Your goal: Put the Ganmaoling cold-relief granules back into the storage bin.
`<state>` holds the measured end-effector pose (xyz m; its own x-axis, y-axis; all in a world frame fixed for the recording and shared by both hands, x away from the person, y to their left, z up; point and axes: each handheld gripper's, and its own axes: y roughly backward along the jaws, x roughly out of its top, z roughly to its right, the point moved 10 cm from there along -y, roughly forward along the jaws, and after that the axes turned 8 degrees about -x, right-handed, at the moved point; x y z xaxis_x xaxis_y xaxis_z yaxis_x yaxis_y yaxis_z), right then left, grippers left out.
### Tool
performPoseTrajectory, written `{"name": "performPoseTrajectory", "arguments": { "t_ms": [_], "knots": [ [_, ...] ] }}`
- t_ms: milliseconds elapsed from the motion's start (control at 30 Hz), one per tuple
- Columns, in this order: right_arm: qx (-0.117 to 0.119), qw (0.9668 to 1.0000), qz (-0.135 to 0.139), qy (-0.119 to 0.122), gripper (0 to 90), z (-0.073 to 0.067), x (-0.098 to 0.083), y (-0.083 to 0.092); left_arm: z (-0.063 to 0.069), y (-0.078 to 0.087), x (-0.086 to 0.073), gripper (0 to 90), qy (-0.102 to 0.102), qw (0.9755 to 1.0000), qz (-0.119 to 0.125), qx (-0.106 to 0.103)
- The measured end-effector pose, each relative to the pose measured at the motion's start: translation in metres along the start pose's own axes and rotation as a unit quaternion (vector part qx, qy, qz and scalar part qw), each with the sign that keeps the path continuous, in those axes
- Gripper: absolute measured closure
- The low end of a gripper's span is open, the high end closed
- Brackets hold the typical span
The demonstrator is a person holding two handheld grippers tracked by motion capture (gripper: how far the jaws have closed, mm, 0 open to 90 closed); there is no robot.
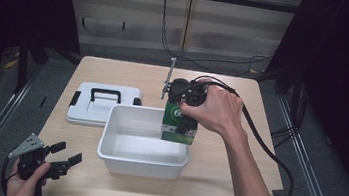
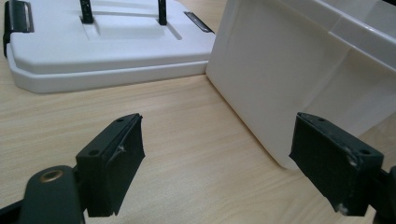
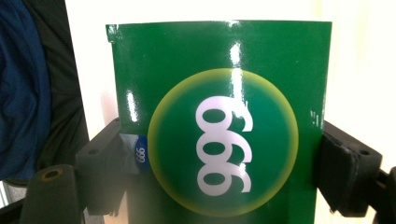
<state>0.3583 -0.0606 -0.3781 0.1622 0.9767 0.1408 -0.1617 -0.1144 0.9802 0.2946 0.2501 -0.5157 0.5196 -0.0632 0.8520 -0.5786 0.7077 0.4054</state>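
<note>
Two jaws of the right gripper pinch a glossy green box above the white bin's far-right corner, where its slick faces could slip and drop it, while the left gripper waits spread.

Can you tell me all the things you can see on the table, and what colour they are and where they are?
Open plastic bin: one, white, middle of the table.
Flat plastic lid with black handle and latches: one, white, lying left of the bin, behind its corner.
Glossy box with white digits in a yellow-ringed circle: one, green, held over the bin's right side.
Wooden table: one, light tan.
Right gripper: black, shut on the box.
Left gripper: black, open, near the table's front left corner.
</note>
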Motion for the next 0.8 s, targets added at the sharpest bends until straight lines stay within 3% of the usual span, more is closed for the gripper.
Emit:
{"name": "performPoseTrajectory", "arguments": {
  "t_ms": [267,800],
  "knots": [
    [0.009,0.9999,-0.002,0.010,16.1,-0.003,0.013,-0.013,0.000,0.000,0.000,16.9,-0.001,1.0000,0.000,0.000],
    [0.016,0.9994,-0.016,0.027,16.0,-0.004,0.023,-0.040,0.000,0.001,0.001,16.9,-0.002,1.0000,0.002,-0.001]
  ]
}}
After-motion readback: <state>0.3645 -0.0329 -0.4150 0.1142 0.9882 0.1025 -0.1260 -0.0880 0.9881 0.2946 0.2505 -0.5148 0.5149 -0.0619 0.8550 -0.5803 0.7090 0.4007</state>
